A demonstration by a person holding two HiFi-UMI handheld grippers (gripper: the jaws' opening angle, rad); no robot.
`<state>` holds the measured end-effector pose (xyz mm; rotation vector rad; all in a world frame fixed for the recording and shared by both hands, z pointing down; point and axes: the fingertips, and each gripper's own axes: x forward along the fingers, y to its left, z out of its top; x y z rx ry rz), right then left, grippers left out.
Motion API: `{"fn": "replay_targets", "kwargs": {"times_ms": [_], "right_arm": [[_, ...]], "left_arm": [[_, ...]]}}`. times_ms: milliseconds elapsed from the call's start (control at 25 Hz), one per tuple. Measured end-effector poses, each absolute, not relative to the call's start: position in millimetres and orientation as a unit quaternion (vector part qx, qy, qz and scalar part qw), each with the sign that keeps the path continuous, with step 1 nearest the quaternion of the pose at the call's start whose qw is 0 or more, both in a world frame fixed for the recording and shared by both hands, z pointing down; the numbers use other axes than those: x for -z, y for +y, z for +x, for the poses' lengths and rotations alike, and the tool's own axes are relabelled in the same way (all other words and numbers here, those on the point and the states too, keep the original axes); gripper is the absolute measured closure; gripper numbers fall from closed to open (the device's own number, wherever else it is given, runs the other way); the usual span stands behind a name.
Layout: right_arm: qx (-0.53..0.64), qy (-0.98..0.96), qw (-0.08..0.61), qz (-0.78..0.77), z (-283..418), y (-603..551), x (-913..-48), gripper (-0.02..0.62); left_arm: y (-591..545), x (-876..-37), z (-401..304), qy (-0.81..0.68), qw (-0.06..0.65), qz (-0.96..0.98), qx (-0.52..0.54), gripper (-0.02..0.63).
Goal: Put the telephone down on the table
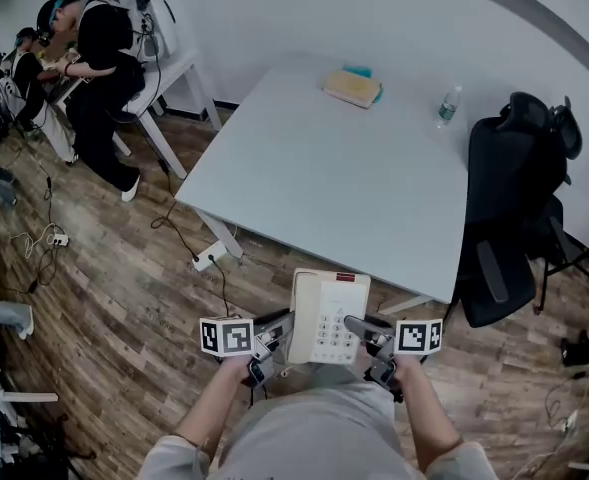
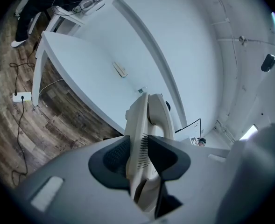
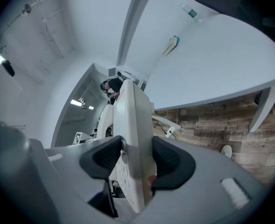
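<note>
- We grip the telephone (image 1: 329, 318) from both sides. It hangs short of the table's (image 1: 304, 183) near edge, above the wooden floor (image 1: 124, 298) and not touching the tabletop.
- Our left gripper (image 1: 277, 336) is clamped on the telephone's left side. In the left gripper view, its dark pads (image 2: 113, 157) press on the cream shell where the handset (image 2: 159, 118) lies in its cradle.
- Our right gripper (image 1: 362, 330) is clamped on the opposite side. In the right gripper view, its jaws pinch the flat edge of the telephone (image 3: 130, 139), with the keypad face turned to the left of that view.
- In the head view the keypad faces up towards us, and the telephone's end with the red mark points at the table.
- Towards the table's far edge lies a yellowish pad (image 1: 352, 86) on something teal.
- A clear bottle (image 1: 449, 103) stands at the table's far right corner.
- A black office chair (image 1: 514, 208) sits just beside the table's right edge.
- A white power strip (image 1: 210, 256) lies on the floor by the table's near left leg.
- Well to the left of the table, a person in black (image 1: 99, 58) is at another white desk (image 1: 179, 68).
</note>
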<state>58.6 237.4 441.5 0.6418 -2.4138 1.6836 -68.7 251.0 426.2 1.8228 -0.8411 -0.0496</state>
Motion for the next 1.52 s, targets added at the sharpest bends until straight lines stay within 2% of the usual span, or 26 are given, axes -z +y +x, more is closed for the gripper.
{"fn": "replay_targets", "kwargs": {"times_ms": [680,1520], "right_arm": [[-0.557,-0.805,0.077,0.191,75,94,-425,0.374],[-0.569,-0.790,0.062,0.219,71,55,-423,0.373]], "left_arm": [[114,-409,-51,-0.372,0.535,0.758,0.033,0.472],[68,-409,-56,-0.347,0.551,0.759,0.014,0.474]]}}
